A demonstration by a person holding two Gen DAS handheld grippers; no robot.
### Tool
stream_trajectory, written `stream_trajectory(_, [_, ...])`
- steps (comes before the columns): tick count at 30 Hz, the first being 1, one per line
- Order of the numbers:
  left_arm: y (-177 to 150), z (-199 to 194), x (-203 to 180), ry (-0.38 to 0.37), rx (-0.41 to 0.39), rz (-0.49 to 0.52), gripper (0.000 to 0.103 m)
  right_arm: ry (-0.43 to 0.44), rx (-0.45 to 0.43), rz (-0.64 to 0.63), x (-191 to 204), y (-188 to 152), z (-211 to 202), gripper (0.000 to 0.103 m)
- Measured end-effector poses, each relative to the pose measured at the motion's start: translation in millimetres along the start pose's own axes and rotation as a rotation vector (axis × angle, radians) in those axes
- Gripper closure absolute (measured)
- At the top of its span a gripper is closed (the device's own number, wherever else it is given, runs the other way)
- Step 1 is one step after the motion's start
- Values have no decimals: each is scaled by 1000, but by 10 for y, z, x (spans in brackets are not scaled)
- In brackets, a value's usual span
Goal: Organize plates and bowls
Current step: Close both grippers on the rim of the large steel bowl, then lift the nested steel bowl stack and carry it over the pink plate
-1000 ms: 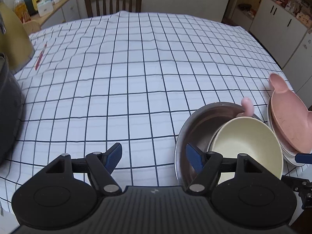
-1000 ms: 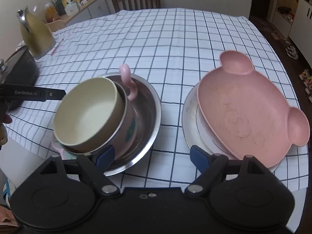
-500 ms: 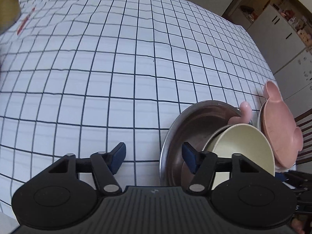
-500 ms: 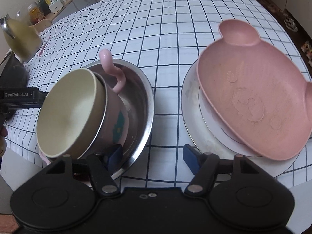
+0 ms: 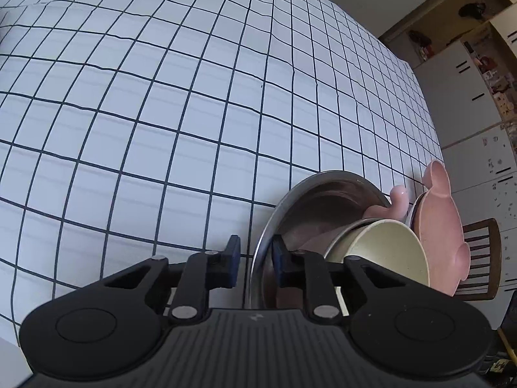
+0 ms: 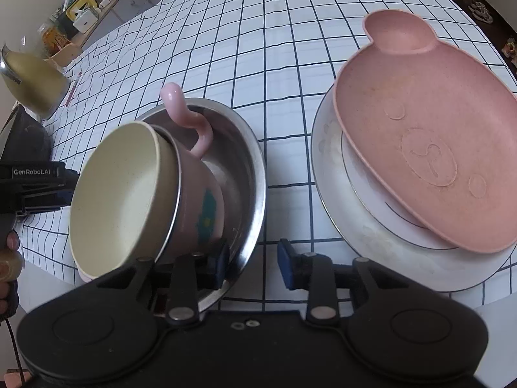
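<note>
Gripping the steel bowl (image 6: pixel 248 174) by opposite sides of its rim, both grippers straddle the thin edge.

The left gripper (image 5: pixel 253 263) and right gripper (image 6: pixel 252 263) have just been closing, apparently to share its load: a pink mug (image 6: pixel 197 194) nesting a cream bowl (image 6: pixel 119 194). Whether the pads already pinch is unclear. Beside the steel bowl rests a pink bear plate (image 6: pixel 420 148).

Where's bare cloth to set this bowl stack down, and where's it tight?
Wide bare checked cloth lies beyond and left of the steel bowl. Only a narrow strip separates that bowl from the white plate under the pink bear plate. The near table edge is crowded.
</note>
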State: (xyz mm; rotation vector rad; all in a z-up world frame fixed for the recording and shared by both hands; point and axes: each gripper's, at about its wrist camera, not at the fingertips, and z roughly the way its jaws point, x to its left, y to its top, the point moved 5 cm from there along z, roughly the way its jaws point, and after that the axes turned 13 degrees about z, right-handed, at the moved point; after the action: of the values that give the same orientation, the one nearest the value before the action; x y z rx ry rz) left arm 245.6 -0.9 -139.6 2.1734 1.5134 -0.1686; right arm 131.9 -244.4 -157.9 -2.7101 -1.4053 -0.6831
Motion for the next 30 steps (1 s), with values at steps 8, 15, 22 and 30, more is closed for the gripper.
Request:
stream_trajectory(8, [-29,2,-63,30,1,17,91,-6,-1,-7,94,12,36,87])
stream_trajectory(15, [-87,-30,-74,58,3,44,91,-12,7,-17,91,14,33,88])
stream_trajectory(22, [-118,-151,-87,60,-20,47,91,6,-1,-24,116,34,-39,89])
stream_trajectory(30, [-109,-386,-221,76,-47,74,91,25,-16,-47,122,35,-232,89])
